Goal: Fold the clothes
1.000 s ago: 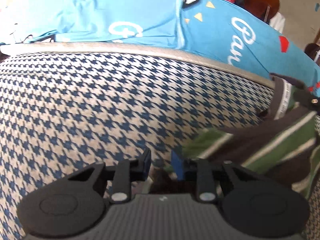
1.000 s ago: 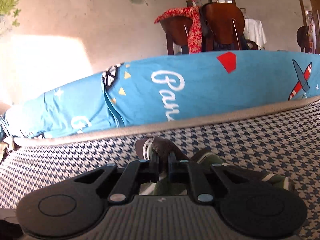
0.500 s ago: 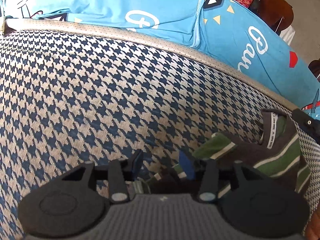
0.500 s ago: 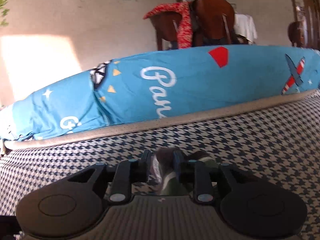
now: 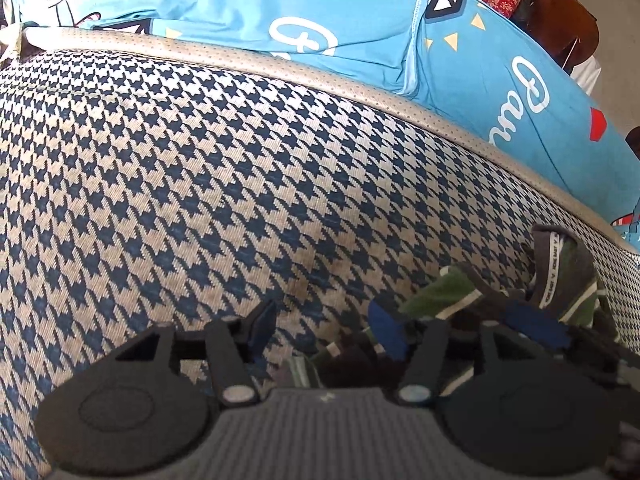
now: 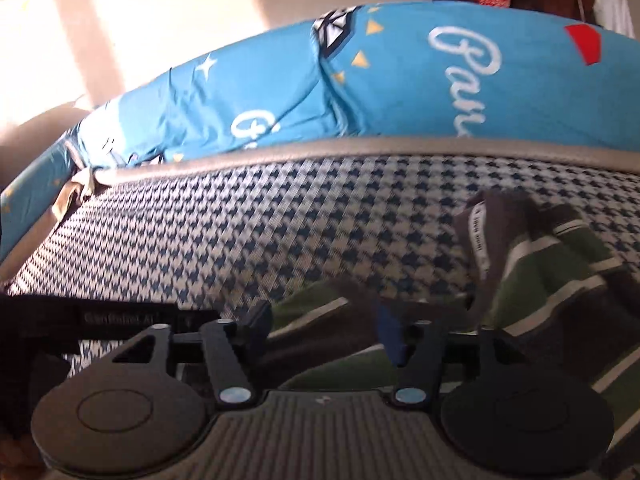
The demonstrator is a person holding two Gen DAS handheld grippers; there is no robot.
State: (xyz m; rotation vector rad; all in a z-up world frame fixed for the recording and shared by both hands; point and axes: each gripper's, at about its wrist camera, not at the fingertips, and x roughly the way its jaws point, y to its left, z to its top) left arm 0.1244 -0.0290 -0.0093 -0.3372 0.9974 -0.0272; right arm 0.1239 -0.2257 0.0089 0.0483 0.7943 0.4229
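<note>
My green, brown and white striped cloth shirt (image 6: 532,276) lies bunched on the blue-and-tan checked mattress (image 5: 224,184), near its edge by the bright blue printed sheet (image 5: 360,12). My left gripper (image 5: 322,330) and right gripper (image 6: 324,326) are both opening, letting go so the shirt can rest flat for folding. Cloth sits loose between the right one's jaws, and only a bit by the left one's.

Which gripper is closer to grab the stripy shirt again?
Probably the right gripper: its jaws are opening with the green striped shirt lying under and between them. The left gripper, also opening, hangs mostly over the checked cushion, at the shirt's edge.
</note>
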